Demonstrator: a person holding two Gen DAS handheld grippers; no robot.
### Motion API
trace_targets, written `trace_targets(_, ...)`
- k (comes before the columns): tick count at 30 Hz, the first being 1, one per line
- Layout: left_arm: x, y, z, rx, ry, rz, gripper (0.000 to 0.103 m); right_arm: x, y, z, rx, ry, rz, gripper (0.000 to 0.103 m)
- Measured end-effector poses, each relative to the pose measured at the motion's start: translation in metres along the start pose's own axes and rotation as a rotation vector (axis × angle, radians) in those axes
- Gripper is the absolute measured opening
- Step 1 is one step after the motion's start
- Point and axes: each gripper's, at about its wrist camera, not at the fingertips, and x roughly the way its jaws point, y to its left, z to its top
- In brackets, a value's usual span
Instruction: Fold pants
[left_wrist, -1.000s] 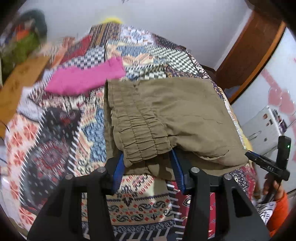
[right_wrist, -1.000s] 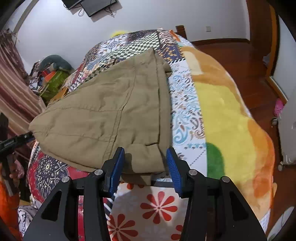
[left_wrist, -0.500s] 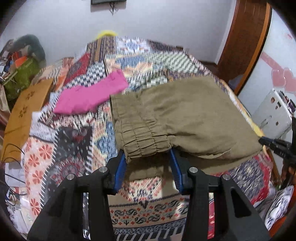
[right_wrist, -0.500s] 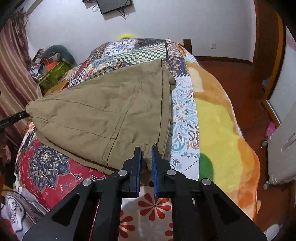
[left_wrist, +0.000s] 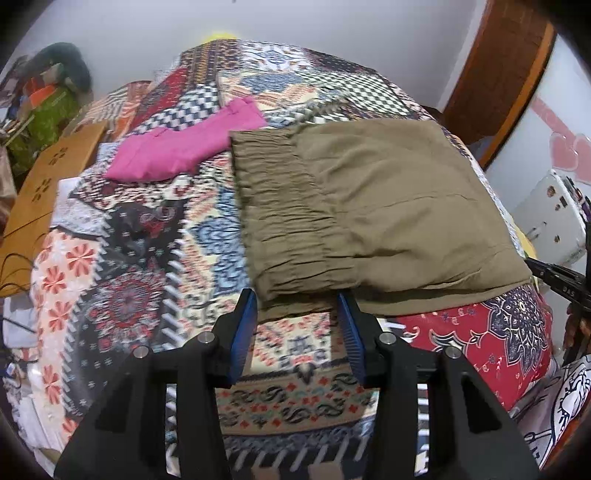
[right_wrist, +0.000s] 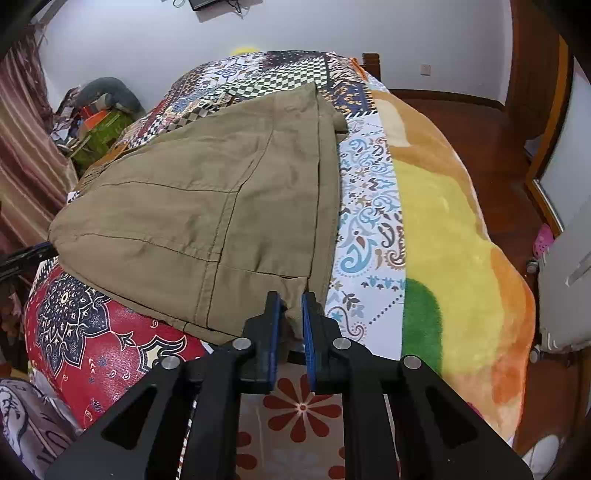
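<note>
Olive-brown pants (left_wrist: 388, 206) lie folded on the patterned bedspread (left_wrist: 129, 258), elastic waistband toward the left wrist view. My left gripper (left_wrist: 295, 314) stands open, and its blue pads straddle the near corner of the waistband without pinching it. In the right wrist view the pants (right_wrist: 207, 192) spread from the hem side. My right gripper (right_wrist: 293, 310) is nearly shut, with the near hem corner bunched between its pads. Its jaws are opening slightly while the cloth is still pressed between them.
A pink garment (left_wrist: 184, 147) lies beyond the waistband. A wooden board (left_wrist: 48, 184) and clutter sit at the bed's left. A yellow-orange blanket (right_wrist: 454, 229) covers the bed right of the pants, with wood floor (right_wrist: 480, 122) beyond. A white appliance (left_wrist: 554, 218) stands at the far right.
My right gripper went from open around the hem corner to shut on it. My left gripper stayed open and sank a little toward the waistband.
</note>
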Motion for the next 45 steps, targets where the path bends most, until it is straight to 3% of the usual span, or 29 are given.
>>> trace_targets(5,-0.020,0.019,0.010,-0.085,-0.037,-0.012,0.045,-0.007,-0.002,0.010,0.006,0.010,-0.021,0.015)
trace_targets(8,-0.032,0.018,0.024,-0.083,-0.083,0.004,0.045,-0.016,-0.003,0.021,0.008,-0.022,-0.029,0.016)
trace_targets(12,-0.036,0.000,0.041,-0.061,-0.122,-0.049,0.045,-0.025,-0.002,0.038,0.020,-0.086,-0.009,0.031)
trace_targets(14,-0.028,-0.010,0.044,-0.048,-0.110,-0.079,0.046,-0.025,0.004,0.043,0.010,-0.100,0.009,0.032)
trace_targets(19,0.011,-0.030,0.031,0.003,-0.018,-0.068,0.046,0.005,0.021,0.036,-0.038,-0.015,0.043,0.032)
trace_targets(21,0.017,-0.033,0.022,0.018,-0.030,-0.052,0.046,0.020,0.025,0.026,-0.050,0.044,0.044,0.032)
trace_targets(25,0.017,-0.040,0.020,0.064,-0.046,-0.011,0.047,0.023,0.022,0.020,-0.029,0.048,0.058,0.032)
trace_targets(29,0.014,-0.027,0.032,0.001,-0.030,-0.041,0.047,0.019,0.022,0.029,-0.044,0.052,0.046,0.033)
trace_targets(34,0.001,-0.007,0.055,-0.095,-0.069,-0.057,0.047,0.010,0.019,0.049,-0.045,0.004,0.051,0.033)
trace_targets(37,-0.002,0.000,0.071,-0.092,-0.100,-0.010,0.048,0.006,0.015,0.070,-0.046,-0.041,0.048,0.034)
trace_targets(45,0.016,0.017,0.113,-0.115,-0.114,0.049,0.062,0.015,0.003,0.133,-0.064,-0.140,0.032,0.036)
